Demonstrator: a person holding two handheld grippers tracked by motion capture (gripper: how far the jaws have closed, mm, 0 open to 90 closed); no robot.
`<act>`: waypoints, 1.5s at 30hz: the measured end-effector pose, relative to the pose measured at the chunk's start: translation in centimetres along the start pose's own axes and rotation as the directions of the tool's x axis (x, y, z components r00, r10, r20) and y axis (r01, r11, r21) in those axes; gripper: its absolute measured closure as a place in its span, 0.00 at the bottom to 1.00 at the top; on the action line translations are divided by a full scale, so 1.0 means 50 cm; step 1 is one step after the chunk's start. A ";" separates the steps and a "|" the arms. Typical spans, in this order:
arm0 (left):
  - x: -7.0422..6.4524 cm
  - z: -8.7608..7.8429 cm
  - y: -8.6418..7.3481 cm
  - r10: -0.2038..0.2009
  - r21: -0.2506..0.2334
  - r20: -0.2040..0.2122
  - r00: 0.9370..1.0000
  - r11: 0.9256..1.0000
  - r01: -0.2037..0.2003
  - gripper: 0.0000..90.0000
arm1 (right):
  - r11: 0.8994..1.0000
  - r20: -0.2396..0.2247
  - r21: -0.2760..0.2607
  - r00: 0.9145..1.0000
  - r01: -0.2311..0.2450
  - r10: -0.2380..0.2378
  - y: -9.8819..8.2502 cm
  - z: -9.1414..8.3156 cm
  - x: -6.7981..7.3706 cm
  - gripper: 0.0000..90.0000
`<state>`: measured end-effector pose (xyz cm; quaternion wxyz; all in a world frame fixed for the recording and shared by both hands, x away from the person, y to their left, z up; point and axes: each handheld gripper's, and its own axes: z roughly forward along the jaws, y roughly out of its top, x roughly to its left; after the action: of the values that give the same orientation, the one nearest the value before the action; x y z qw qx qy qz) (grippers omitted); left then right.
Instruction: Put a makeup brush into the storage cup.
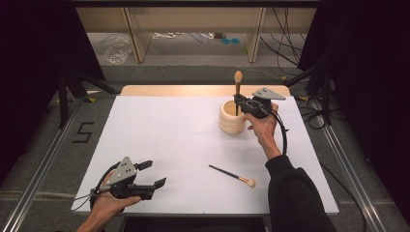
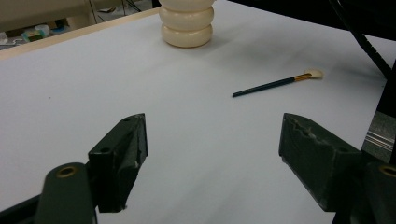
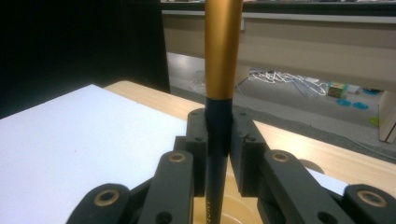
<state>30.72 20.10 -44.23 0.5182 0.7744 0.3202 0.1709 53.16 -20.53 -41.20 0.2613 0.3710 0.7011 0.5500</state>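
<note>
right gripper [image 1: 240, 101] has its jaws clamped on the dark handle of an upright brush [image 1: 238, 92], bristles up, standing in the cream ribbed holder [image 1: 232, 118] at the far right of the white table [image 1: 169, 140]. left gripper [image 1: 153, 174] sits near the front left edge, jaws wide with nothing between them. a 2nd brush [image 1: 233, 176] lies flat near the front.

High view above the table [image 1: 159, 135]; claw cameras low, perhaps sharing its holder [image 2: 187, 23].
</note>
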 end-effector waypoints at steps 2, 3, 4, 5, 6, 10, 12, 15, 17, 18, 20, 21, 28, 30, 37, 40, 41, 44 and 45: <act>0.000 0.000 0.000 0.000 -0.002 0.002 1.000 1.000 0.000 0.26 | 1.000 0.002 0.016 1.000 0.003 -0.004 -0.006 0.002 -0.002 0.88; 0.000 0.000 0.000 0.000 -0.003 0.003 1.000 1.000 0.000 0.26 | 1.000 0.006 0.022 1.000 -0.002 0.002 -0.008 0.002 -0.002 0.88; 0.000 0.000 0.000 -0.002 -0.003 0.002 1.000 1.000 0.002 0.26 | 1.000 0.003 0.015 1.000 -0.005 0.005 -0.010 0.004 -0.003 0.88; 0.000 0.000 0.000 -0.002 -0.002 0.002 1.000 1.000 0.002 0.26 | 0.999 0.004 0.034 1.000 -0.011 0.011 -0.011 0.002 -0.002 0.88; 0.000 0.000 0.000 -0.002 -0.002 0.002 1.000 1.000 0.002 0.26 | 0.999 0.009 0.034 1.000 -0.009 0.009 -0.012 0.002 -0.003 0.88; 0.000 0.000 0.000 -0.001 -0.003 0.002 1.000 1.000 0.001 0.26 | 0.999 0.005 0.032 1.000 -0.009 0.009 -0.017 0.004 -0.004 0.88; 0.000 0.000 0.000 -0.003 -0.003 0.002 1.000 1.000 0.003 0.26 | 0.999 0.010 0.030 1.000 0.020 -0.020 -0.019 0.006 -0.007 0.88; 0.000 0.000 0.000 -0.003 -0.003 0.002 1.000 1.000 0.003 0.26 | 0.999 0.018 0.045 1.000 0.009 -0.010 -0.022 0.006 -0.006 0.88; 0.000 0.000 0.000 -0.003 -0.002 0.002 1.000 1.000 0.003 0.26 | 0.998 0.015 0.056 1.000 0.001 -0.002 -0.024 0.005 -0.007 0.88; 0.000 0.000 0.000 -0.002 -0.002 0.002 1.000 1.000 0.002 0.26 | 0.998 0.018 0.058 1.000 0.004 -0.005 -0.025 0.005 -0.008 0.88; 0.000 0.000 0.000 -0.002 -0.002 0.001 1.000 1.000 0.002 0.26 | 0.999 0.009 0.052 1.000 0.002 -0.002 -0.027 0.007 -0.009 0.88; 0.000 0.000 0.000 -0.002 -0.002 0.001 1.000 1.000 0.002 0.26 | 0.998 0.010 0.057 1.000 0.004 -0.005 -0.027 0.008 -0.008 0.88; 0.000 -0.001 0.000 -0.002 -0.001 -0.003 1.000 1.000 0.002 0.26 | 0.997 0.035 0.079 0.999 0.007 -0.009 -0.022 0.005 -0.008 0.65; 0.000 -0.002 0.000 -0.002 -0.001 -0.005 1.000 1.000 0.002 0.26 | 0.996 0.042 0.088 0.999 0.004 -0.008 -0.020 0.000 -0.007 0.59; 0.001 -0.003 0.000 -0.001 -0.002 -0.007 1.000 1.000 0.001 0.26 | 0.994 0.049 0.101 0.998 0.030 -0.035 0.001 -0.034 0.004 0.47; 0.000 -0.004 0.000 -0.002 -0.002 -0.005 1.000 1.000 0.002 0.26 | 0.994 0.037 0.095 0.998 0.051 -0.055 0.010 -0.047 0.014 0.45; 0.000 -0.004 0.000 -0.002 -0.001 -0.005 1.000 1.000 0.002 0.26 | 0.993 0.020 0.105 0.998 0.056 -0.059 0.013 -0.053 0.018 0.44; 0.001 -0.005 0.000 0.000 0.001 -0.008 1.000 1.000 0.000 0.26 | 0.990 0.005 0.104 0.996 0.093 -0.094 0.017 -0.066 0.035 0.42; 0.001 -0.005 0.000 -0.001 0.001 -0.007 1.000 1.000 0.001 0.26 | 0.988 -0.002 0.118 0.995 0.097 -0.098 0.018 -0.072 0.039 0.41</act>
<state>30.62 20.28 -44.13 0.5169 0.7739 0.3223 0.1735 49.44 -20.90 -39.33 0.2666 0.3520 0.7493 0.4935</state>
